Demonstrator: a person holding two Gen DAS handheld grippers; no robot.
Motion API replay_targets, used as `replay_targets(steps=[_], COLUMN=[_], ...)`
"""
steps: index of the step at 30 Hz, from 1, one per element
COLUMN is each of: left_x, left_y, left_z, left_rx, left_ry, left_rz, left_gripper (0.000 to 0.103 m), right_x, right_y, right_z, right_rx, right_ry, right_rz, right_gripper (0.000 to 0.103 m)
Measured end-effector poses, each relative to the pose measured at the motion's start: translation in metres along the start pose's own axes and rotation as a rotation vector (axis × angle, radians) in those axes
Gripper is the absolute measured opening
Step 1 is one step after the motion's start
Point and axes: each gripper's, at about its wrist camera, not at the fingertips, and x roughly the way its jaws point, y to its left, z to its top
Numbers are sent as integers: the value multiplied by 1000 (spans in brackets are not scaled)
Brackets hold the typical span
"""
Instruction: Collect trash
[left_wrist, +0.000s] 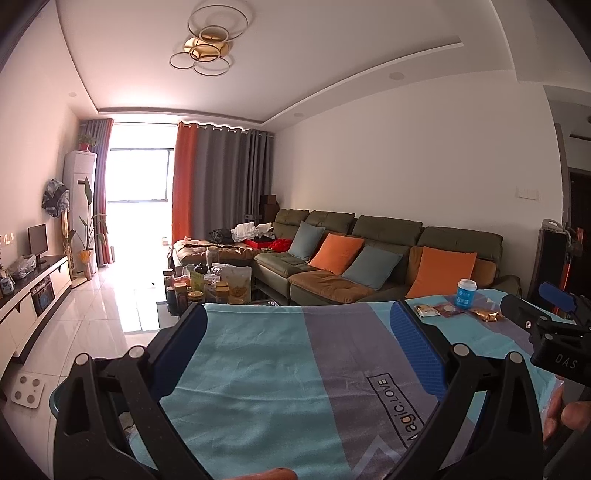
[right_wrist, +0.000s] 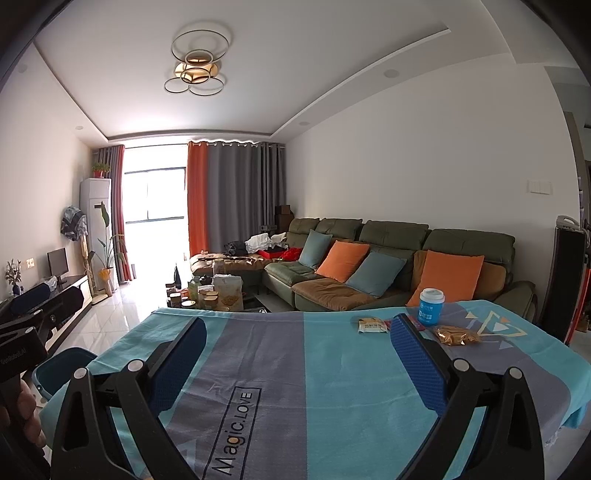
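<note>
Both tools, the left tool (left_wrist: 297, 354) and right tool (right_wrist: 299, 363), hover with fingers apart and empty over the counter (right_wrist: 332, 387). Near its far right corner lie a cup (right_wrist: 431, 306), a gold wrapper (right_wrist: 456, 335) and a pale packet (right_wrist: 372, 325): probably light, crinkly, best pinched at edges. Open cloth leaves approach room.

Flat red wrapper (right_wrist: 388, 324) mostly hidden behind right gripper's (right_wrist: 299, 354) right finger (right_wrist: 417, 365). Teal plastic bin (right_wrist: 61, 369) left of it cut by table edge. Print on blue-and-white cup (right_wrist: 431, 305) too small to read.
</note>
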Motion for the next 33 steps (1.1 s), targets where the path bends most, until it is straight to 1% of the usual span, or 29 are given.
replay_targets(steps=[20,33], left_x=[2,2], left_y=[-1,-2], left_z=[-4,-5], left_rx=[-9,-8], left_ry=[15,21], left_rz=[-34,-29], left_gripper=[98,98], right_x=[-2,-2], right_y=[2,2], right_z=[-1,1], right_rx=[-5,-5], right_ry=[7,7], right_rz=[-10,-15], right_gripper=[96,96])
